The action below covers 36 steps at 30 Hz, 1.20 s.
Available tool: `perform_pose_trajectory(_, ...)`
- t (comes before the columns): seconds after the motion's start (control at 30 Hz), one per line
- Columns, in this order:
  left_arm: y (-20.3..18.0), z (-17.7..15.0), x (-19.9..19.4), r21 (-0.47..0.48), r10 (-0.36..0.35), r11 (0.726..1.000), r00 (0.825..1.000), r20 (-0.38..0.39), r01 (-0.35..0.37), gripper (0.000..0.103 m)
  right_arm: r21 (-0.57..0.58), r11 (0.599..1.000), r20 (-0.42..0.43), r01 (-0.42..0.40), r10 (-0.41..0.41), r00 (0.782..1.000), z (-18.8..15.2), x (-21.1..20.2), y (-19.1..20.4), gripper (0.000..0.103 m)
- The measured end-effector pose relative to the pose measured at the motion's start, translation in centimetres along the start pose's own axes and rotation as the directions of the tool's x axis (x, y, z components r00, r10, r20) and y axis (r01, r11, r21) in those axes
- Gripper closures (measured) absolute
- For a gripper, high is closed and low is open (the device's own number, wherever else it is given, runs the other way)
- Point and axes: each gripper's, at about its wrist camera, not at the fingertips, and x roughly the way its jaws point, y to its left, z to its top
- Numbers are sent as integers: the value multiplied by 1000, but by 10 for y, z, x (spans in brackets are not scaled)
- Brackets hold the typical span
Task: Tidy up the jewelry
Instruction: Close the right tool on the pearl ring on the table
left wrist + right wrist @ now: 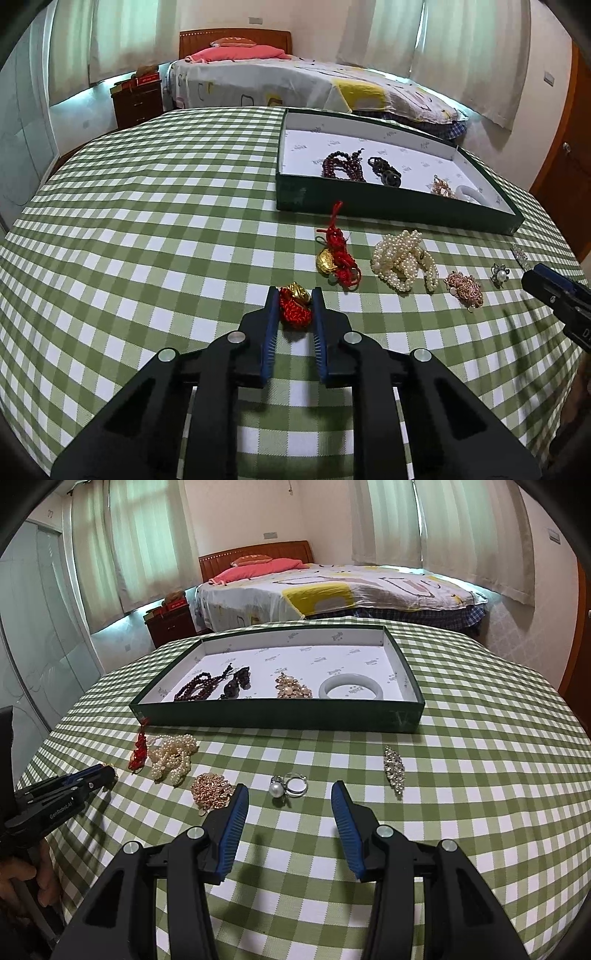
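A table [480, 738] under a green checked cloth carries a green box [277, 716] toward its far edge, holding beads, a brooch and a bangle [351, 690]. Between the box and the near edge lie pearls [404, 260], a ring [291, 784] and a red charm [295, 304]. The left gripper [295, 295] clamps that charm; the right gripper [290, 794] stands spread, empty, just before the ring.

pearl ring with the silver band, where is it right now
In the right wrist view the pearl ring with the silver band lies on the green checked tablecloth, between the rose-gold beaded brooch and the silver rhinestone brooch.
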Motion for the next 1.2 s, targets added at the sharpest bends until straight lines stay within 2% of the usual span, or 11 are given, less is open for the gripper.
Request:
perform_pose_trajectory(0.4,3,5,-7,6,15,1000,1000,26,-15,86,-29,1000,-48,2,-3,999,9,21,10,57)
perform_pose_trajectory(0.57,5,7,-6,3,22,1000,999,29,-22,86,-30,1000,-97,-4,1,995,10,33,10,70)
perform_pose_trajectory(0.77,7,7,-4,-2,24,1000,999,21,-24,86,-40,999,-113,-5,0,994,6,35,10,86)
perform_pose_trajectory(1.2,3,7,-6,8,21,1000,999,32,-21,86,-34,999,-75,-14,12,997,4,20,9,86)
